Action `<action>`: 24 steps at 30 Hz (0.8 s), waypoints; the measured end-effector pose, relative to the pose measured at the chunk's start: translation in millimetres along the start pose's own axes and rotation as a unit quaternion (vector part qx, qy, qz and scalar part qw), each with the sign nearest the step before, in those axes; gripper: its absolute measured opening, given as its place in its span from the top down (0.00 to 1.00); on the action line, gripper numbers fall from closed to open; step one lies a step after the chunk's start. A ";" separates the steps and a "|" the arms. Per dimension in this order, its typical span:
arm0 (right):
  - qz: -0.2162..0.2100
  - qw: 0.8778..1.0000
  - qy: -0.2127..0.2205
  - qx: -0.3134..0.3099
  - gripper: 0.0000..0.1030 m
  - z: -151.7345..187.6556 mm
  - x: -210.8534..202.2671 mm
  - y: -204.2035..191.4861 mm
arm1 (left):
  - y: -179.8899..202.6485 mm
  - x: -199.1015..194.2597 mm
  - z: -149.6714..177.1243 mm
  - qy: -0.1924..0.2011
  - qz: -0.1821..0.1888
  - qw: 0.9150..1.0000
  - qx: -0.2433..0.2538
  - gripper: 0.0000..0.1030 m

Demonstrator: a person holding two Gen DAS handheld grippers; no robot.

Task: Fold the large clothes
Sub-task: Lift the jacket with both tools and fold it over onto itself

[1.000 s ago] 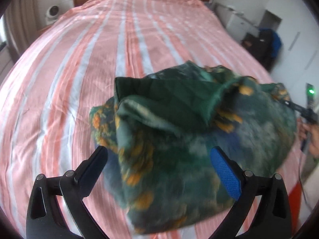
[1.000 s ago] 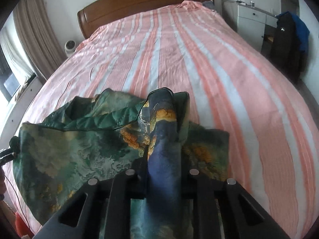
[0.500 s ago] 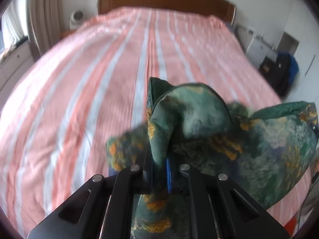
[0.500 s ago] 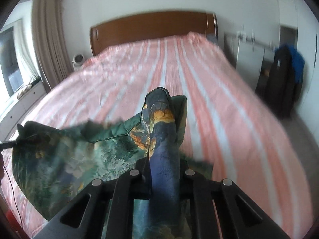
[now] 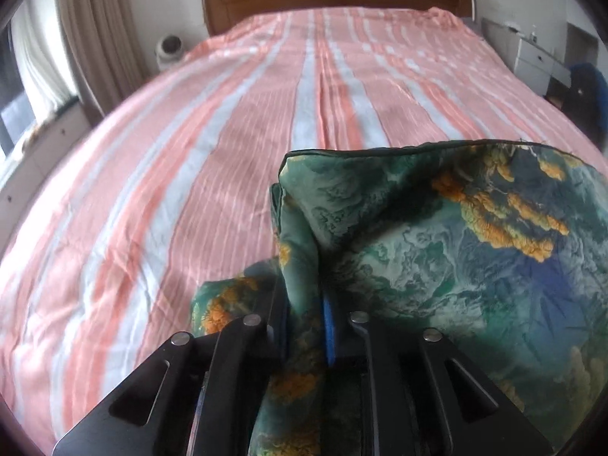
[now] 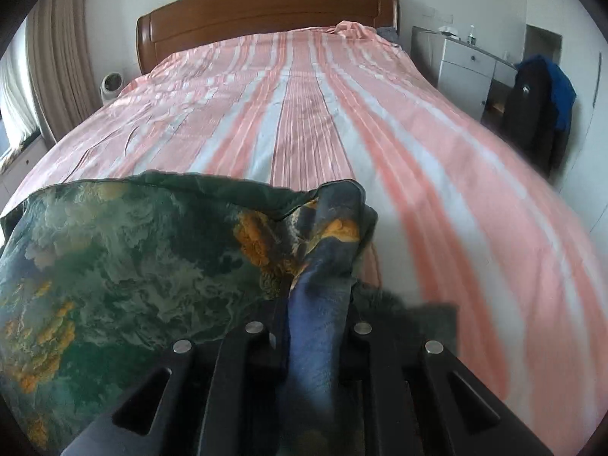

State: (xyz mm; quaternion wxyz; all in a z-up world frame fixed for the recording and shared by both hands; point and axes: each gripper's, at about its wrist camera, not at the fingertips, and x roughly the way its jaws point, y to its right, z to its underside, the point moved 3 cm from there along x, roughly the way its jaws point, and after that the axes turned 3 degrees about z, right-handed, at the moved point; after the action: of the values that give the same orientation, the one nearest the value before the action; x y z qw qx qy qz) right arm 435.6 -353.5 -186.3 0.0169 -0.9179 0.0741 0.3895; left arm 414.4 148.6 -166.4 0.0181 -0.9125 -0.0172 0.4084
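Observation:
A large green garment (image 5: pixel 437 247) with orange and blue print hangs stretched between my two grippers over the near end of the bed. My left gripper (image 5: pixel 304 304) pinches its left corner, with a fold of cloth standing up between the black fingers and the blue pad (image 5: pixel 328 326); its jaws are opening slightly with the cloth still between them. In the right wrist view the garment (image 6: pixel 114 266) spreads to the left, and my right gripper (image 6: pixel 317 304) is shut on its blue-printed corner. The garment's top hem runs fairly straight from one gripper to the other.
The bed (image 5: pixel 171 171) has a pink and white striped cover and a wooden headboard (image 6: pixel 266 11) at the far end. White drawers (image 6: pixel 467 72) and a dark jacket (image 6: pixel 539 106) stand to the right. Curtains (image 5: pixel 95 38) and a small white fan (image 5: pixel 171 47) are on the left.
A second ago my left gripper stood open over the bunched garment; it has since shut on a corner. The garment now hangs spread between both grippers instead of lying crumpled.

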 end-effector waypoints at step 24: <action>-0.143 0.989 -0.043 0.002 0.32 24.6 -74.4 4.4 | -42.3 16.1 -30.4 -0.077 -0.002 0.983 -0.167 0.04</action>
State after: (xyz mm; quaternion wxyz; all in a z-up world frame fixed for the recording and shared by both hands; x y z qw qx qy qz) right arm 366.5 -346.5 -149.9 0.0772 -0.9015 -0.0577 0.4218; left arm 447.1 191.0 -156.1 -0.1346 -0.8686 -0.0884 0.4687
